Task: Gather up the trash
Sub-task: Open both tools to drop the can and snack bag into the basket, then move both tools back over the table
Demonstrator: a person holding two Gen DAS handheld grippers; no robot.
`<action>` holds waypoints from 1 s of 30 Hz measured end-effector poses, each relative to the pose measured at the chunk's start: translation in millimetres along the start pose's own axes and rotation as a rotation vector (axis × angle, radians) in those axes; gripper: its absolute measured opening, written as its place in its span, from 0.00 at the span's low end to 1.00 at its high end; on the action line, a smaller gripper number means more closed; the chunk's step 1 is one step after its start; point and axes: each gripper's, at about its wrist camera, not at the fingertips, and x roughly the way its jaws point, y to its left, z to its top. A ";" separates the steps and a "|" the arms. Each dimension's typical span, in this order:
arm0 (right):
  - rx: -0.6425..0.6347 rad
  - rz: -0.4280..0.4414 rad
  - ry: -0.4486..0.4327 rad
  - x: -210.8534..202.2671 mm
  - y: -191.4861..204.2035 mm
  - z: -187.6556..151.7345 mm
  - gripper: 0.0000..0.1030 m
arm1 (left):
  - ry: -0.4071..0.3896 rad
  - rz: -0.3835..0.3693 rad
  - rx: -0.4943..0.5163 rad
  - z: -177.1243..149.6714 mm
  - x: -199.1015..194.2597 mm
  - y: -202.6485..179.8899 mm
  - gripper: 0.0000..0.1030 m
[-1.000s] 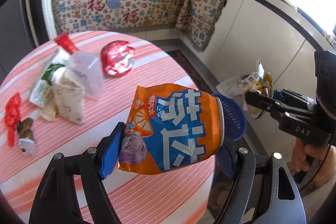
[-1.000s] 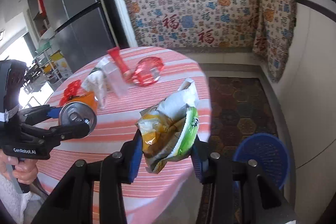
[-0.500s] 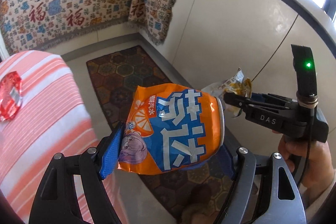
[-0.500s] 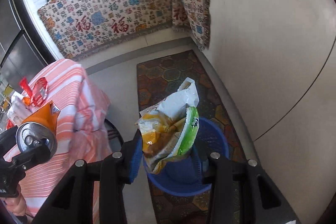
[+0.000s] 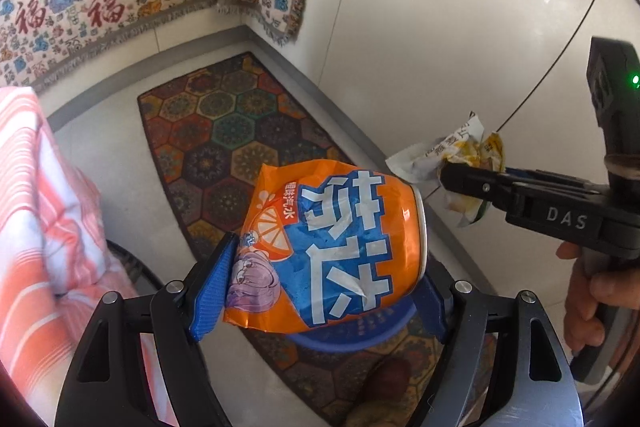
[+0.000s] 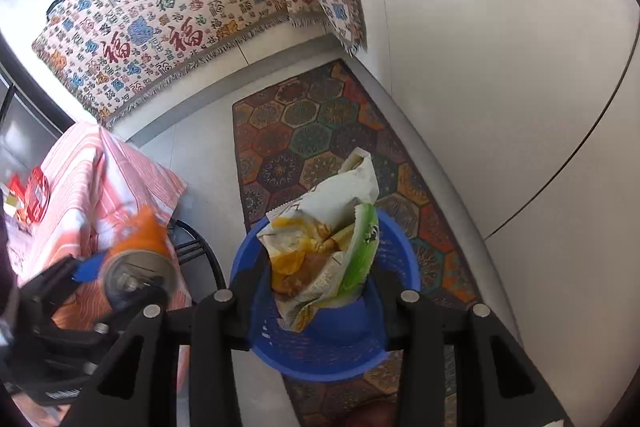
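My left gripper [image 5: 320, 291] is shut on a dented orange and blue soda can [image 5: 332, 255], held sideways above the floor. Under the can shows part of a blue plastic basket [image 5: 352, 331]. My right gripper [image 6: 320, 287] is shut on a crumpled white, yellow and green snack bag [image 6: 328, 251], which hangs right over the blue basket [image 6: 320, 351] on the patterned rug. In the left wrist view the snack bag [image 5: 456, 155] and right gripper [image 5: 464, 183] appear at the right. In the right wrist view the can [image 6: 136, 259] sits left of the basket.
The round table with a pink striped cloth [image 6: 100, 183] stands at the left, with red wrappers [image 6: 36, 191] on it. A hexagon-pattern rug [image 5: 224, 139] covers the floor. White cabinet fronts [image 6: 500, 87] close the right side. A patterned cloth [image 6: 160, 19] hangs behind.
Both grippers have swung from over the table rightward and down to the blue basket on the floor, each still gripping its load. The table has slid to the left edge of both views.
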 end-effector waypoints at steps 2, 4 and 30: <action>0.017 0.008 0.011 6.7 -2.0 1.2 0.40 | 0.010 0.003 0.012 1.3 9.3 -3.6 0.78; 0.028 0.016 0.018 11.1 -2.9 1.2 0.42 | 0.016 0.004 0.030 2.7 18.3 -7.2 0.78; -0.111 -0.076 -0.575 -134.9 106.8 10.6 0.65 | -0.261 0.035 -0.118 -64.6 -221.9 50.0 0.97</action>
